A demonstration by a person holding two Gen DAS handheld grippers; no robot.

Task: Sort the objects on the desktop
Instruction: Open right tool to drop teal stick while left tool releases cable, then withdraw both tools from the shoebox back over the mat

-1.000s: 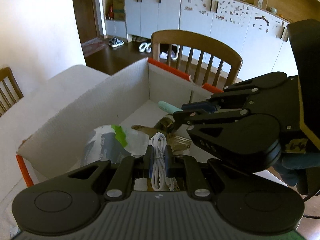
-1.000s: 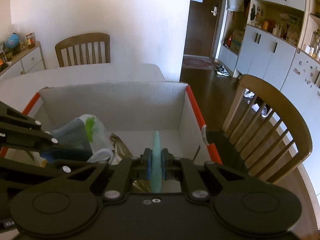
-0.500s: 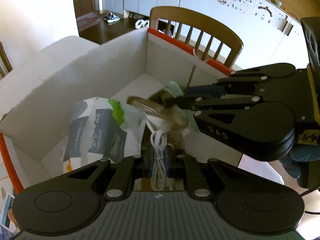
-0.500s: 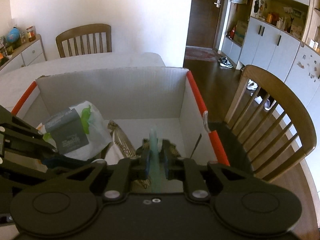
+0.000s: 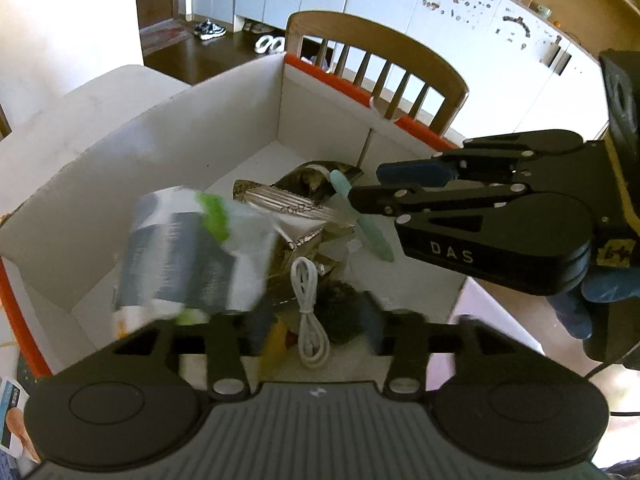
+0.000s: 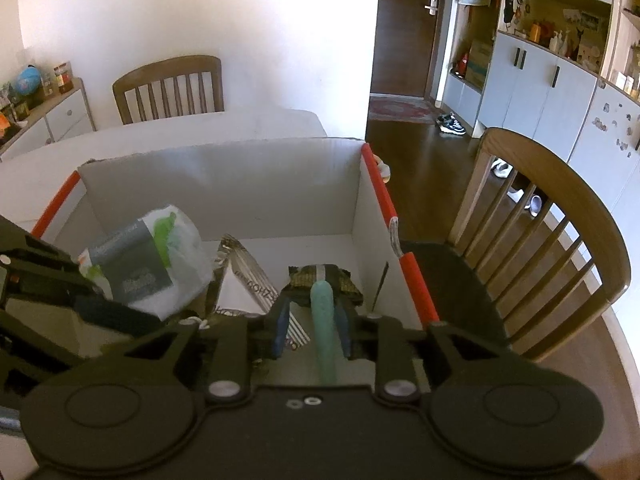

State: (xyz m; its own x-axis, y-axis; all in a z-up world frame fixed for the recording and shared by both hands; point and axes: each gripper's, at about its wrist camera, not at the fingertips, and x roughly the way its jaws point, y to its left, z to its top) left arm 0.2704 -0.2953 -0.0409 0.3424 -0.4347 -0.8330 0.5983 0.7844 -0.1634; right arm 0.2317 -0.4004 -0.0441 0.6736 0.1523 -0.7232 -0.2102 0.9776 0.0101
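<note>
A white cardboard box (image 5: 200, 128) with orange edges lies under both grippers. My left gripper (image 5: 314, 332) hangs over its near side, jaws opening. A coiled white cable (image 5: 308, 308) sits loose between the fingers, and neither pad presses on it. My right gripper (image 6: 312, 330) reaches in from the right, also seen as right gripper (image 5: 370, 186) in the left wrist view. Its jaws are opening too. A teal stick (image 6: 324, 320) stands between its blue pads with a gap on the left. That teal stick (image 5: 360, 216) hangs tilted below the fingertips.
Inside the box (image 6: 240, 184) lie a plastic bag with a grey and green packet (image 5: 188, 252), a silver foil wrapper (image 5: 288, 200) and a dark packet (image 6: 320, 274). A wooden chair (image 6: 560, 220) stands just beyond the box's right wall. A gloved hand (image 5: 580, 312) holds the right gripper.
Both grippers were shut, left on the cable, right on the teal stick. Now both pairs of jaws stand apart; the cable has slid lower and the stick has tipped. The left view tilted further down.
</note>
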